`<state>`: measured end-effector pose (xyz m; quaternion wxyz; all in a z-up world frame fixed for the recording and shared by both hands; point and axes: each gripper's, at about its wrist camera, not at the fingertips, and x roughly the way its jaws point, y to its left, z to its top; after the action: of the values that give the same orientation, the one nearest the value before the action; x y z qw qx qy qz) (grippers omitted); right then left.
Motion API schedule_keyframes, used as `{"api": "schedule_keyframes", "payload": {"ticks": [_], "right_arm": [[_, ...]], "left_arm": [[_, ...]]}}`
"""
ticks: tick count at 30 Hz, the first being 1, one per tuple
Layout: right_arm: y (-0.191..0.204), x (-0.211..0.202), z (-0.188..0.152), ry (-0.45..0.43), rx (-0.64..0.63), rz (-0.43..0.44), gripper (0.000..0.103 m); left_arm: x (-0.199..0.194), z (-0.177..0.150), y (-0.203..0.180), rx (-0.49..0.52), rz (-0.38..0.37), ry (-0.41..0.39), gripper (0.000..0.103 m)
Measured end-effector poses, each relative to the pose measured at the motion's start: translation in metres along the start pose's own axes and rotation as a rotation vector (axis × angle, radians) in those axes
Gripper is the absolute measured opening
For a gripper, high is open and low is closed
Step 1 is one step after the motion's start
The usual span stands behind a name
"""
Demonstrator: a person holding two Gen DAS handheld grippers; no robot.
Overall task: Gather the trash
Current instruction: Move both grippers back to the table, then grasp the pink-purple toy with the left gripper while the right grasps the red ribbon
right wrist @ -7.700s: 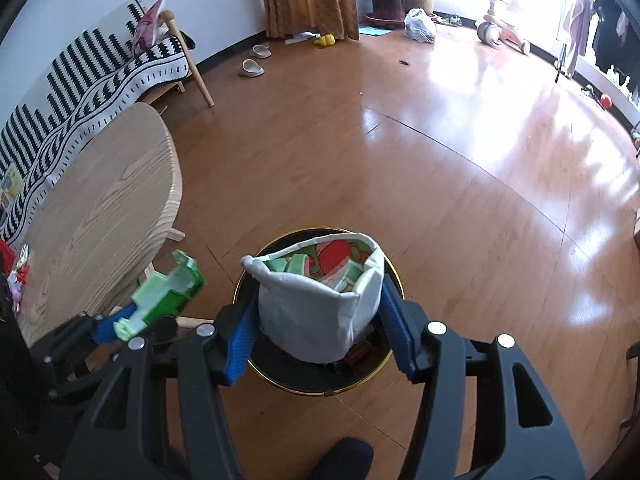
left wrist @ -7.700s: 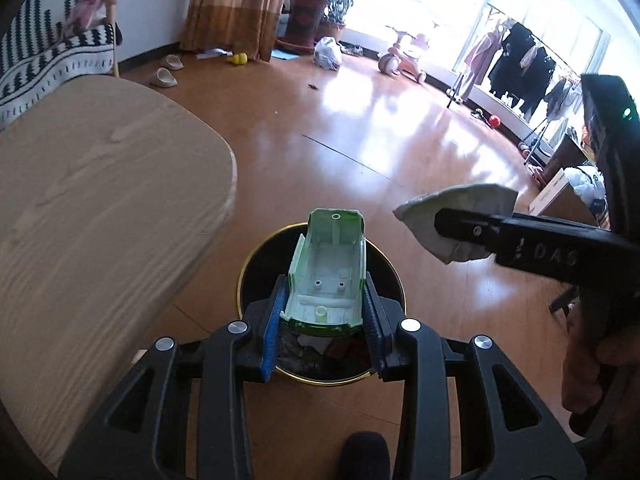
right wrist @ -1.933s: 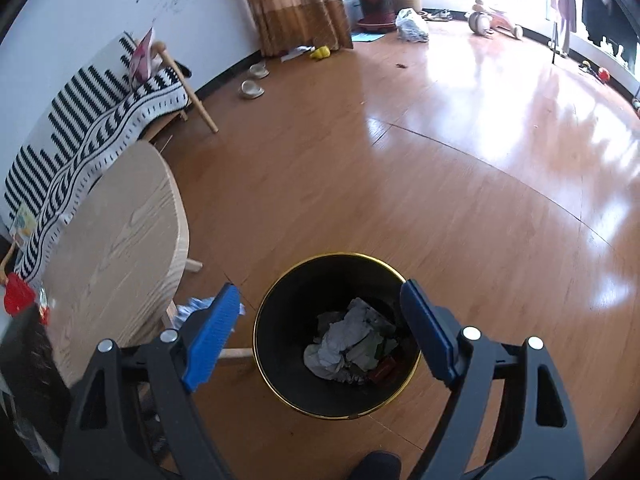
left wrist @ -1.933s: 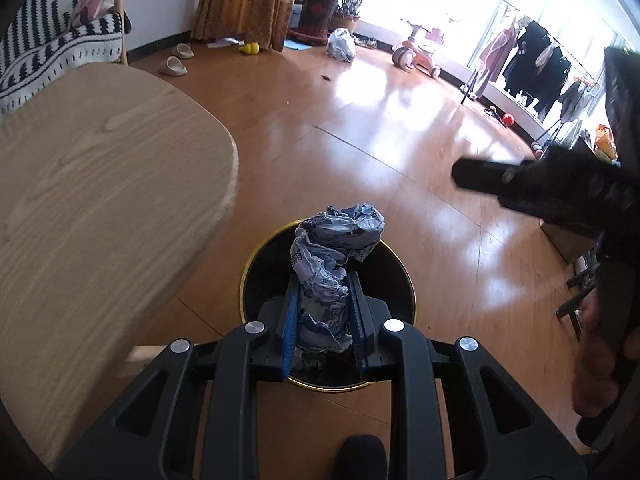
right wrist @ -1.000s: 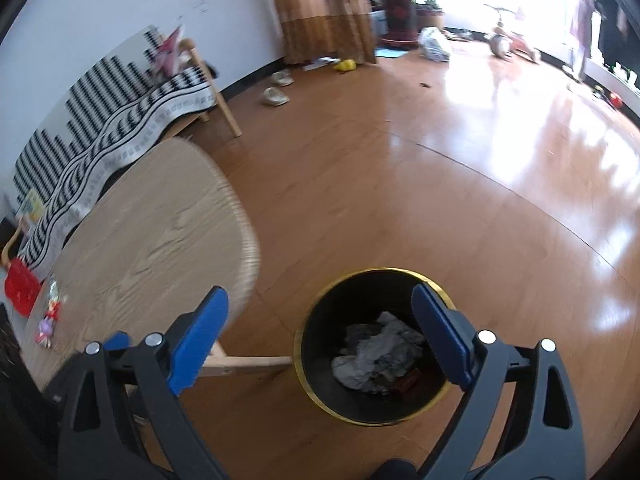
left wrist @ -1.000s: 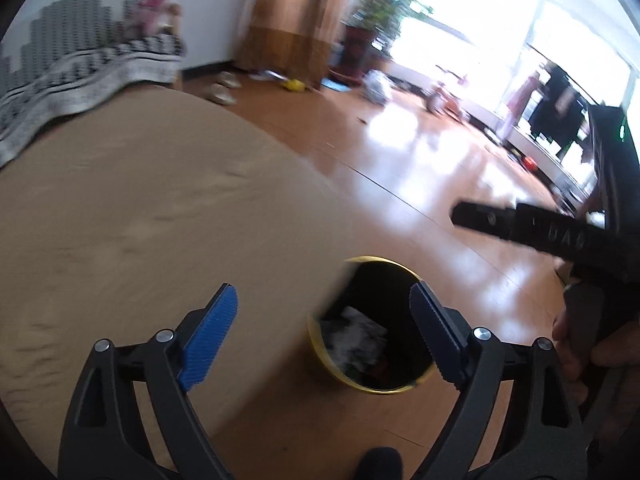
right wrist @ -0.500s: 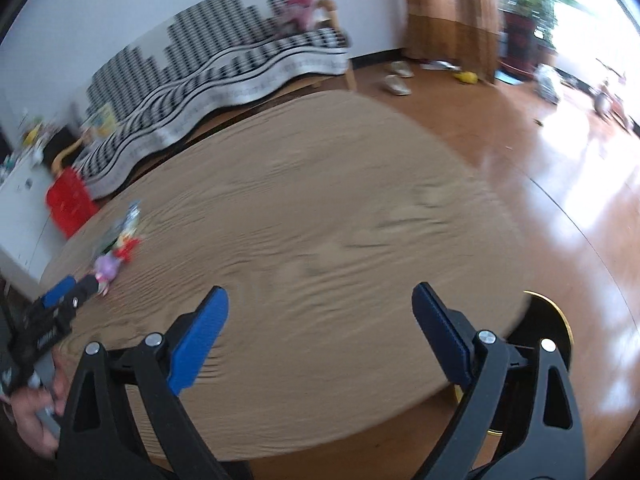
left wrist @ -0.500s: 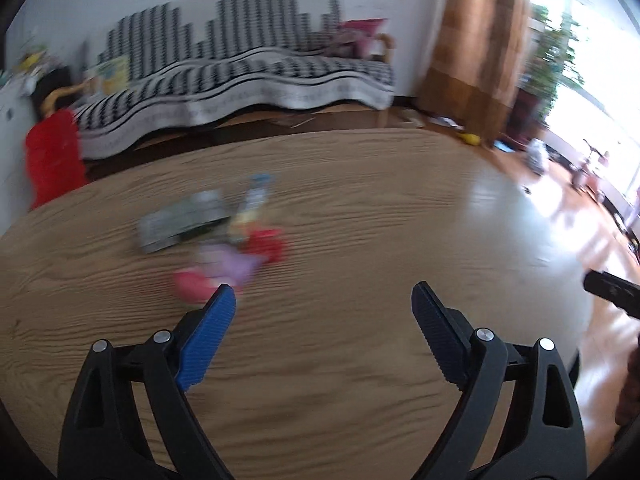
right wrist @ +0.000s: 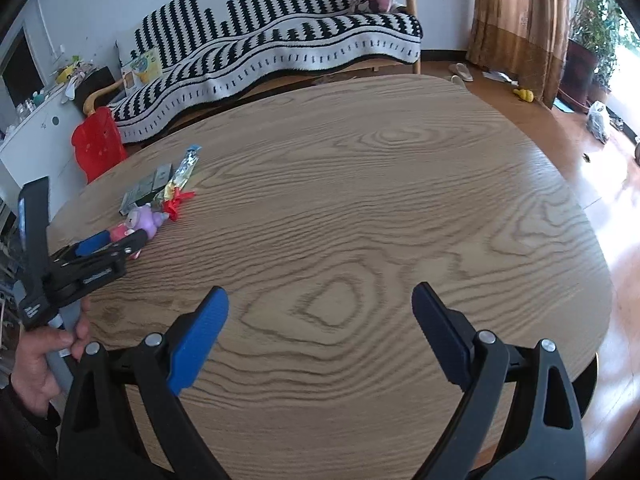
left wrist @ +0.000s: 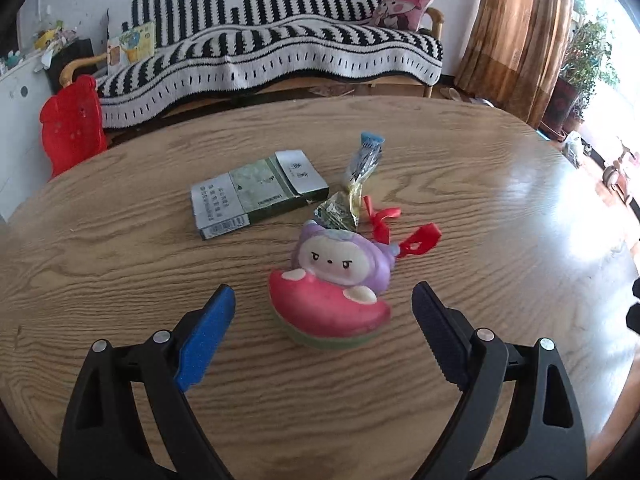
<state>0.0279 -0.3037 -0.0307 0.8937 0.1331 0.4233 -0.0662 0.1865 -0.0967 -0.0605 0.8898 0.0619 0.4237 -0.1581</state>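
On the oval wooden table [left wrist: 500, 208] lies a squishy toy [left wrist: 336, 280], a purple-hooded figure on a watermelon slice, with a red ribbon and tag [left wrist: 416, 240]. Behind it lie a flattened green-grey carton [left wrist: 256, 192] and a shiny candy wrapper [left wrist: 360, 168]. My left gripper [left wrist: 324, 320] is open, its fingers on either side of the toy just in front of it. My right gripper [right wrist: 320, 320] is open and empty over bare table. The right wrist view shows the toy [right wrist: 138, 222], the carton [right wrist: 146, 190], the wrapper [right wrist: 182, 174] and the left gripper [right wrist: 110, 242] far left.
A striped sofa [left wrist: 280, 48] with a pink cushion [left wrist: 404, 8] stands behind the table. A red plastic chair [left wrist: 72, 124] is at the left. The black bin's rim [right wrist: 588, 380] peeks out under the table's right edge. Curtains and plants are at the right.
Both grippers swung from above the bin to the table. The left gripper dropped the crumpled paper into the bin, opened, and now sits close in front of the toy.
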Motion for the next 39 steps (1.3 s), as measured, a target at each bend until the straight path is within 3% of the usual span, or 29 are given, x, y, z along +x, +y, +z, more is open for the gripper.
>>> {"api": "schedule_keyframes", "payload": {"ticks": [3,4,5,11,17,22,28,32,33,39], "right_arm": [[0.007,0.01,0.005,0.007,-0.009,0.009,0.09],[0.012,0.013,0.006,0.008,-0.013,0.016,0.09],[0.017,0.016,0.008,0.01,-0.02,0.022,0.09],[0.051,0.04,0.02,0.022,-0.064,0.065,0.09],[0.103,0.087,0.037,0.05,-0.12,0.078,0.09],[0.147,0.124,0.053,0.065,-0.188,0.051,0.082],[0.173,0.148,0.062,0.056,-0.242,0.013,0.063],[0.176,0.149,0.068,0.053,-0.236,0.032,0.023],[0.175,0.147,0.068,0.05,-0.233,0.035,0.018],[0.157,0.11,0.058,0.019,-0.204,0.063,0.013]], "left_arm": [[0.009,0.001,-0.003,0.002,-0.002,0.01,0.086],[0.011,0.002,-0.004,0.007,-0.002,0.009,0.077],[0.011,0.002,-0.005,0.01,-0.008,0.009,0.06],[-0.017,-0.005,0.01,0.079,0.0,-0.031,0.056],[-0.06,-0.021,0.048,0.046,0.006,-0.05,0.056],[-0.078,-0.037,0.075,0.021,-0.006,-0.03,0.056],[-0.075,-0.043,0.092,0.009,0.003,-0.017,0.056],[-0.075,-0.043,0.09,0.011,0.002,-0.016,0.056],[-0.075,-0.043,0.087,0.01,0.002,-0.016,0.056],[-0.087,-0.038,0.064,0.007,-0.027,-0.031,0.056]]}}
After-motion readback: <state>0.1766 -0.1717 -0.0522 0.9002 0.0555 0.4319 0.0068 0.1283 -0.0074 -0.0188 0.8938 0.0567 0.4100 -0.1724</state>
